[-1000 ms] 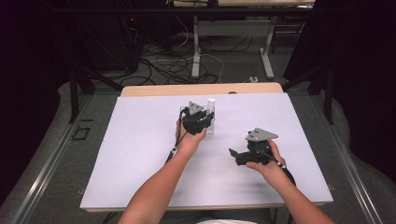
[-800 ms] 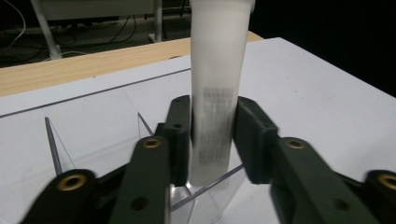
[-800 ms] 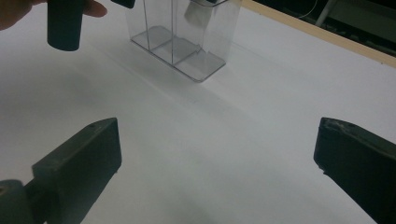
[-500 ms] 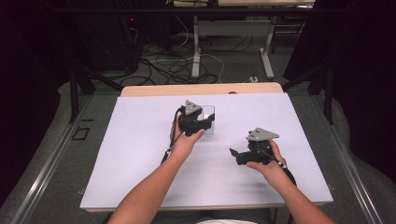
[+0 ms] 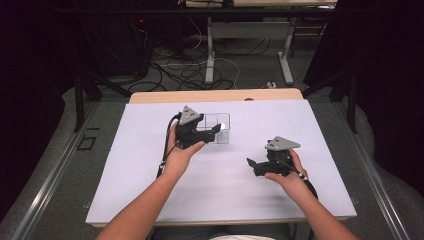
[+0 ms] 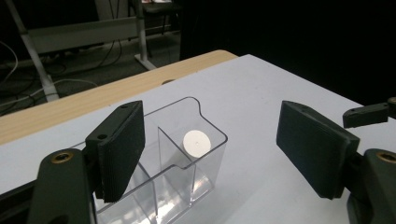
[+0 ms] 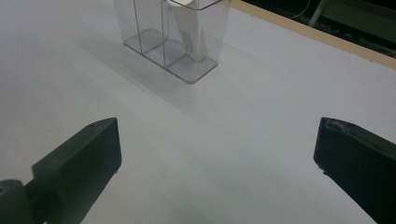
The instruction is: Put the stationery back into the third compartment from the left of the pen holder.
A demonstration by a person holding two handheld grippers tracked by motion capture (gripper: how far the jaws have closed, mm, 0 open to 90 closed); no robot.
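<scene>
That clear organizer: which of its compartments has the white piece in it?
The end compartment of the clear organizer, the one with the notched rim, farthest from the left tongs. The white piece leans inside it; the others look empty.

high view: above, looking forward-down | gripper views: close, low over table (image 5: 150,190) | shared: clear box (image 5: 218,131)

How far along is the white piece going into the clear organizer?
Done: the white piece stands in an end compartment of the clear divided organizer. In hand: nothing; the left hand-held gripper, jaws just opened, sits apart from it. Right hand-held gripper waits open over the table. Left: apparently only withdrawing.
</scene>
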